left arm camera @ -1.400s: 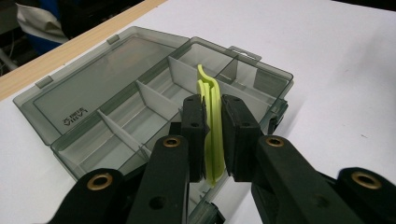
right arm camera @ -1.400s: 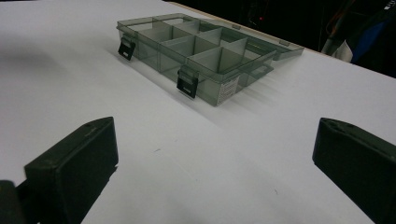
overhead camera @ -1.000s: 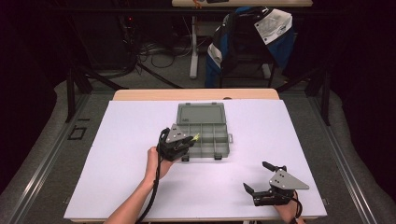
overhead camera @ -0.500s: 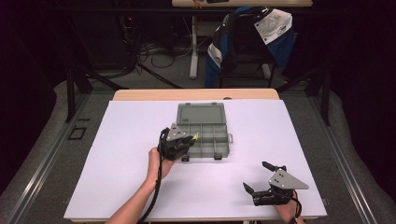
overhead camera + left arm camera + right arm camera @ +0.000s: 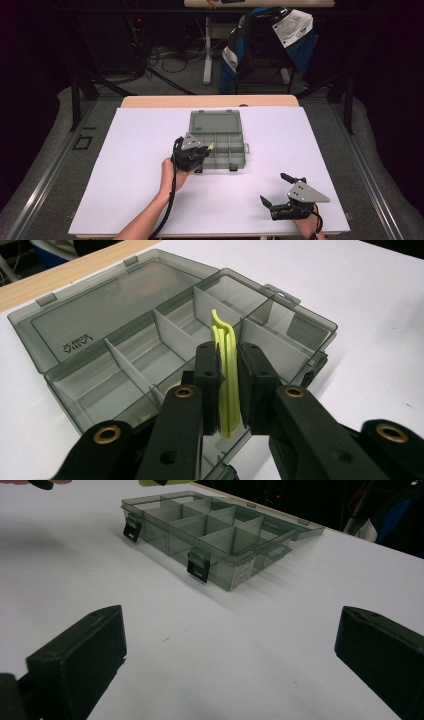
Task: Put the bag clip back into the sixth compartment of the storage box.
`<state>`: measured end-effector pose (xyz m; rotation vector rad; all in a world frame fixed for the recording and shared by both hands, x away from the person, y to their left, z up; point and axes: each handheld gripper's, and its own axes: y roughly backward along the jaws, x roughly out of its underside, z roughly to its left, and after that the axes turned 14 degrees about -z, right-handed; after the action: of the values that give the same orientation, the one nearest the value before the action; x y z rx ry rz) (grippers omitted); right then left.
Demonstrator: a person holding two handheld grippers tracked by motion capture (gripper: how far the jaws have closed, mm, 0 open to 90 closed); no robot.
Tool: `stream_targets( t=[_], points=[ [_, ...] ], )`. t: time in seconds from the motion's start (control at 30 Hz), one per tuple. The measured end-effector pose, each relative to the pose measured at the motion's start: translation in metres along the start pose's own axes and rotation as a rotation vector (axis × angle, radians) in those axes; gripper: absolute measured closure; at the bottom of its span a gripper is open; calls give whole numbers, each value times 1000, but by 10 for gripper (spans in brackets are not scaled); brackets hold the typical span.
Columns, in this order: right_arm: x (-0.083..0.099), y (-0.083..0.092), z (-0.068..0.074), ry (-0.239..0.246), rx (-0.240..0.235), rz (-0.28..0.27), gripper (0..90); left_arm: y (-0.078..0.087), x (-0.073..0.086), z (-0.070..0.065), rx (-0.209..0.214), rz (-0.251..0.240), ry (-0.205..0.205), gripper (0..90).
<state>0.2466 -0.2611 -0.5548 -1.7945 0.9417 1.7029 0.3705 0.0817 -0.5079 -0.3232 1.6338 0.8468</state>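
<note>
Left claw (image 5: 228, 390) pinching the yellow-green plastic strip (image 5: 227, 370) above the open organiser box (image 5: 125, 335) on the worktop (image 5: 130, 165).
Judge the strip light, thin and springy: keep your pinch mid-length, flat faces against the pads. Your right claw (image 5: 230, 665) rests spread, empty.

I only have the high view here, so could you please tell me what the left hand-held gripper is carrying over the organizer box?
Observer: The left hand-held gripper is clamped on a thin yellow-green curved strip, held upright between its pads.
Operator: Thank you. Is anything in the box compartments yet?
Observer: The compartments of the organizer box that the left gripper view shows look empty.
Operator: And is the box latched?
Observer: No, the lid lies open flat behind the box, and both black latches hang down on the front wall.
</note>
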Motion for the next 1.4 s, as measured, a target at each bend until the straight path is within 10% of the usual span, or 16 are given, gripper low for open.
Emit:
stream_targets(
  t=[1.4],
  points=[
    [-1,2,0,8,2,-5,0,-17,14,5,-14,27,69,797]
  ],
)
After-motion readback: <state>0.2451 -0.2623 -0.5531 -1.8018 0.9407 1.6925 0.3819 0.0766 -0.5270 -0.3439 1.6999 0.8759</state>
